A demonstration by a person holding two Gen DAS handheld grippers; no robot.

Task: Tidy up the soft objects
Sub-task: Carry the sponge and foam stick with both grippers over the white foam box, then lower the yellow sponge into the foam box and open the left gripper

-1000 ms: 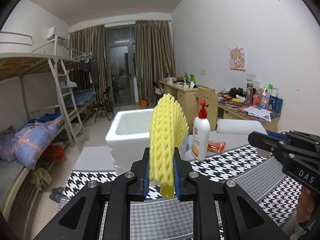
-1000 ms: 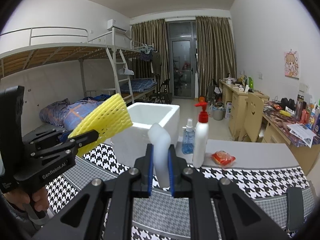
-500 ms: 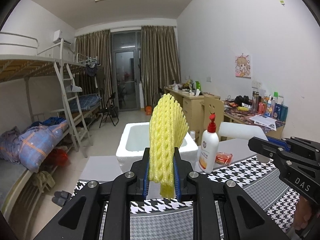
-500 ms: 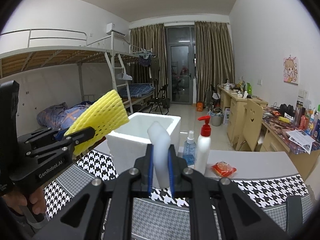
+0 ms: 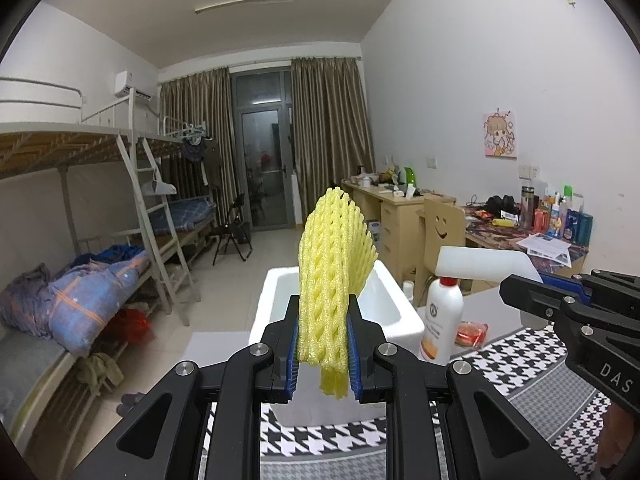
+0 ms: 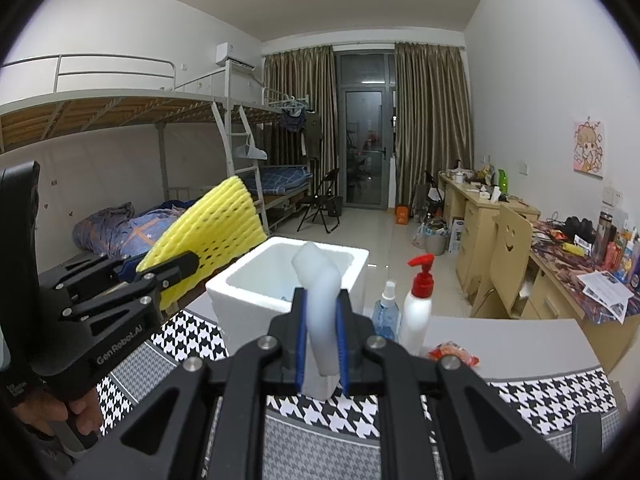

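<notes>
Over the near edge of the worktop (image 6: 532, 334), I've got both loads up in the air. My left hand-held gripper (image 5: 323, 354) is clamped on the yellow foam net (image 5: 334, 276), which stands upright between the pads. My right hand-held gripper (image 6: 322, 350) is squeezing the white foam strip (image 6: 320, 292), its top end curling over to the left. Straight ahead sits the white foam box (image 6: 256, 304), open-topped, at the far left of the worktop, and that looks to me like the drop spot. To its right stand the pump bottle (image 6: 418, 312) and a small spray bottle (image 6: 387, 314), with an orange packet (image 6: 454, 354) nearer me. My plan: carry each piece right over the box mouth before letting go, since these light pieces could catch on the rim. I'd go one at a time, keeping the right side wide of the bottles.
</notes>
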